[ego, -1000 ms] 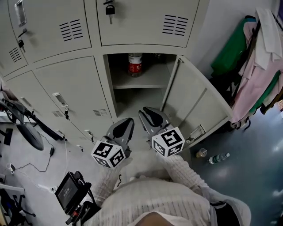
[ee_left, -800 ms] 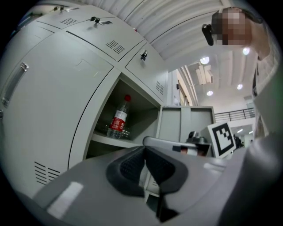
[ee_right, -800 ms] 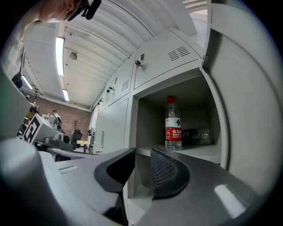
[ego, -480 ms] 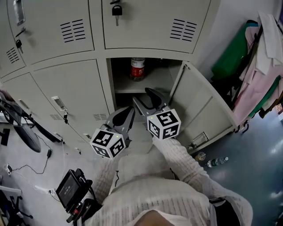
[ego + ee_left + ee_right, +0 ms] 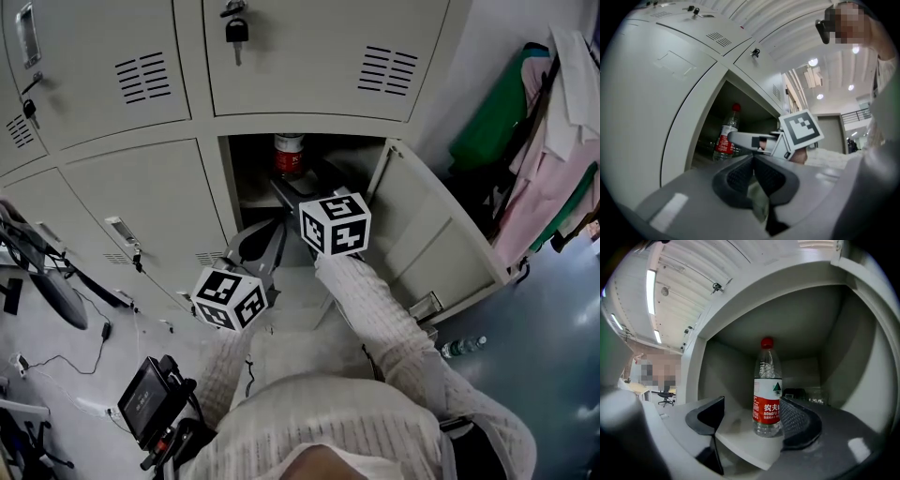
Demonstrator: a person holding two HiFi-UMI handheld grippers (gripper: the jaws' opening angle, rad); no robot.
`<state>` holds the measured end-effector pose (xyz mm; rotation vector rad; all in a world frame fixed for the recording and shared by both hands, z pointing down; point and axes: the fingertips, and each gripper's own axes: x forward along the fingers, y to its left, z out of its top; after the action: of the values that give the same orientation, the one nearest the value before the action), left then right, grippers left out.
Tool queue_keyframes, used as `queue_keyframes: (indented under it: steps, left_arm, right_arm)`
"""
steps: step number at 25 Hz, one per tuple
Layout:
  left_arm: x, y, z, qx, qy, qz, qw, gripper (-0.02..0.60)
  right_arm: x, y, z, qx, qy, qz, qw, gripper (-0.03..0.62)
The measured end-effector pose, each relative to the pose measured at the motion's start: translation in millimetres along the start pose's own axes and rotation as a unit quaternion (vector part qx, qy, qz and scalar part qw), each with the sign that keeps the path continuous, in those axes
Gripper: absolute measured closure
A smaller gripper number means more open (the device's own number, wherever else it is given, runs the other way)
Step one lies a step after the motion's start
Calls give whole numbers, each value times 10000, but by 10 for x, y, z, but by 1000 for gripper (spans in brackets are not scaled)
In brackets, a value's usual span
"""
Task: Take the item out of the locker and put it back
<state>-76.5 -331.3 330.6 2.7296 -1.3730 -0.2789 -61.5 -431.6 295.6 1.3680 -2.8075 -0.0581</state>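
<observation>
A clear water bottle with a red cap and red label stands upright on the shelf of the open locker. My right gripper reaches into the locker. In the right gripper view its jaws are opening, and the bottle stands between the fingers, close to the right pad. No pad presses on it. My left gripper hangs lower, outside the locker in front of its opening, with its jaws shut and empty. From there I see the bottle and the right gripper beside it.
The locker door swings open to the right. Shut lockers surround it, one with a padlock. Clothes hang at the right. A bottle lies on the floor; a device and cables sit at lower left.
My right gripper has moved forward and up into the locker, up to the bottle. The left gripper has stayed almost where it was.
</observation>
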Motion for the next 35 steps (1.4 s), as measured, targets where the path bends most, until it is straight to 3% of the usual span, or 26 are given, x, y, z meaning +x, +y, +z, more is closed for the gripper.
queue_keyframes:
  steps: [10, 21, 26, 35]
  left_arm:
    - [102, 41, 56, 264, 19, -50, 9996, 574]
    - [171, 146, 37, 156, 187, -36, 9997, 574]
    - [174, 168, -23, 60, 272, -4, 9996, 574]
    - [168, 163, -106, -56, 343, -1, 9994, 574]
  right_arm:
    - [362, -235, -22, -95, 413, -219, 9989, 220]
    - [717, -402, -157, 109, 732, -291, 9968, 218]
    - [753, -384, -194, 100, 892, -219, 9957, 284]
    - [751, -359, -190, -77, 828, -258, 9962, 286]
